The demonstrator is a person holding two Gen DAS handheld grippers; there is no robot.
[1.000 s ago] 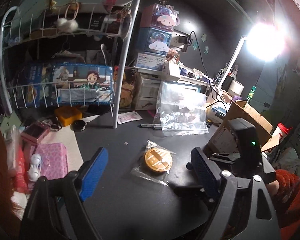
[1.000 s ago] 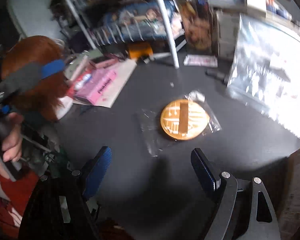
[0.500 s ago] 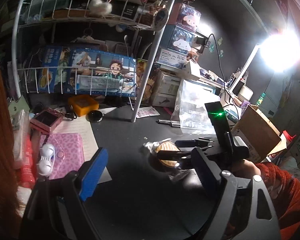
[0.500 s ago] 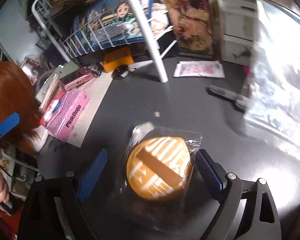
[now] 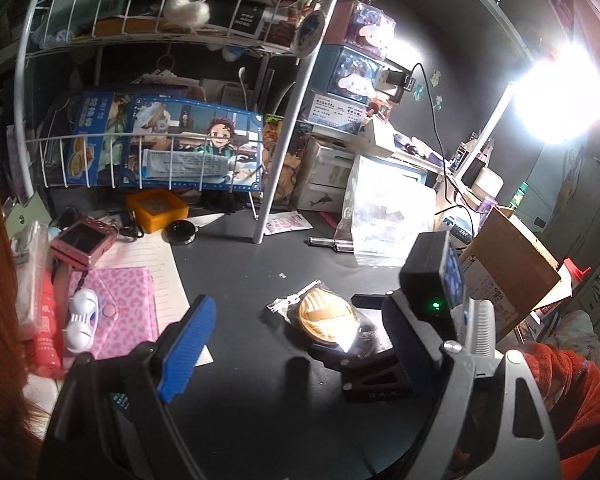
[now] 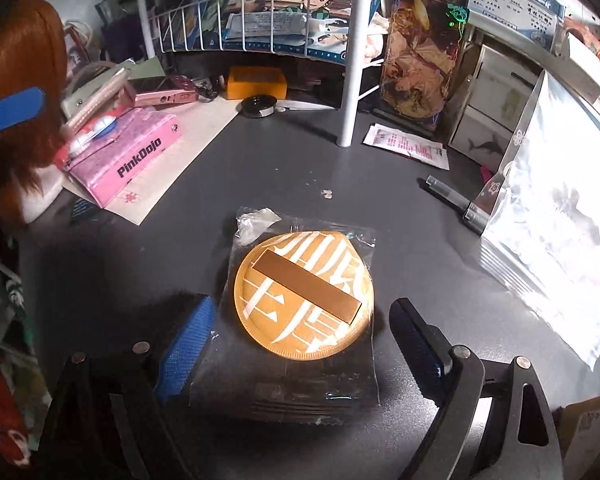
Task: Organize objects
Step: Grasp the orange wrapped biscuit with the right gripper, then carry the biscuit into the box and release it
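Note:
A round orange badge in a clear plastic wrapper [image 6: 304, 304] lies flat on the dark desk [image 6: 260, 168]. My right gripper [image 6: 300, 348] is open, its blue pads on either side of the wrapper at desk level. In the left wrist view the same badge [image 5: 326, 314] lies beside the right gripper's body [image 5: 432, 280]. My left gripper [image 5: 296, 344] is open and empty, held above the desk to the left of the badge.
A white wire rack [image 5: 288, 120] with anime-print boxes stands at the back. A pink pouch [image 6: 124, 156], pink camera [image 5: 82, 242], orange box [image 6: 256, 82], black disc [image 6: 260, 104], two pens [image 5: 332, 243], silver zip bag [image 6: 556, 232] and cardboard box [image 5: 508, 276] ring the desk. A lamp [image 5: 560, 100] glares at right.
My right gripper has moved forward and down until its open fingers straddle the wrapped badge. The left gripper has drawn back and left a little; it stays open.

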